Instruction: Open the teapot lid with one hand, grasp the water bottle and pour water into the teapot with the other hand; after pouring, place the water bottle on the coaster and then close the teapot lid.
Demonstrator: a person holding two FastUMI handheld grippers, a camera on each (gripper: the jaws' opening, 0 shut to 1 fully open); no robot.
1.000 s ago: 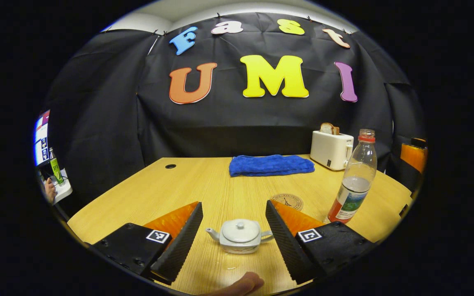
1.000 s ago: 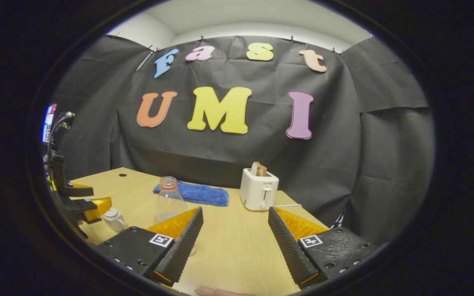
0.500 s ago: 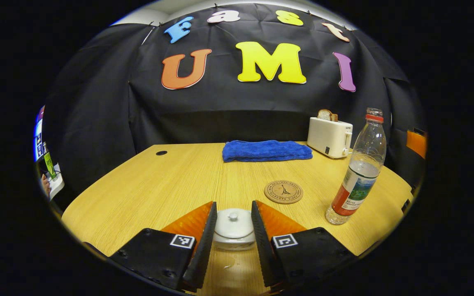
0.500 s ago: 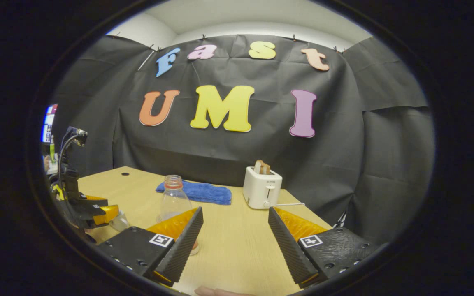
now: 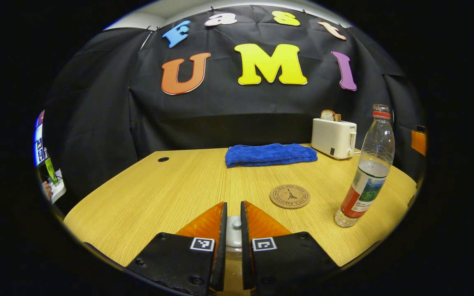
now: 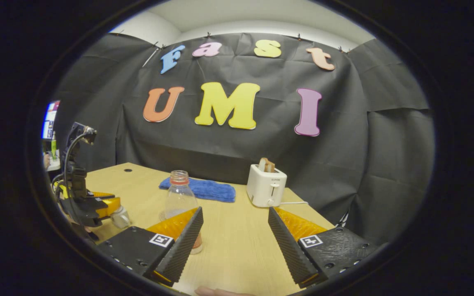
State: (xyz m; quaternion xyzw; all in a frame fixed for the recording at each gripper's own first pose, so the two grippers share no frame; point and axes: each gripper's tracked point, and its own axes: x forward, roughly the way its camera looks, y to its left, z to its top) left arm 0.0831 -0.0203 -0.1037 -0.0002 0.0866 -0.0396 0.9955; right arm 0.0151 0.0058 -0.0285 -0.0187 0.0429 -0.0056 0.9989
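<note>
The white teapot (image 6: pixel 120 217) stands on the wooden table (image 5: pixel 171 193). Its lid (image 5: pixel 233 231) shows as a narrow white strip between my left gripper's (image 5: pixel 233 210) fingers, which are shut on the lid's knob. Farther off in the right gripper view, the left gripper (image 6: pixel 104 204) sits over the teapot. The water bottle (image 5: pixel 368 172), clear, uncapped and partly filled, stands upright at the right. The round coaster (image 5: pixel 289 196) lies bare left of it. My right gripper (image 6: pixel 235 211) is open above the table, with the bottle (image 6: pixel 178 196) behind its left finger.
A folded blue towel (image 5: pixel 270 154) and a white toaster (image 5: pixel 333 137) with bread in it stand at the back of the table. In the right gripper view the toaster (image 6: pixel 266 188) is ahead, with the towel (image 6: pixel 204 189) to its left. A fingertip (image 6: pixel 214 291) shows at the bottom edge.
My left gripper moved in over the teapot and went from wide open to shut on the lid's knob. The right gripper stayed open and drifted slightly; the bottle now sits closer to its left finger.
</note>
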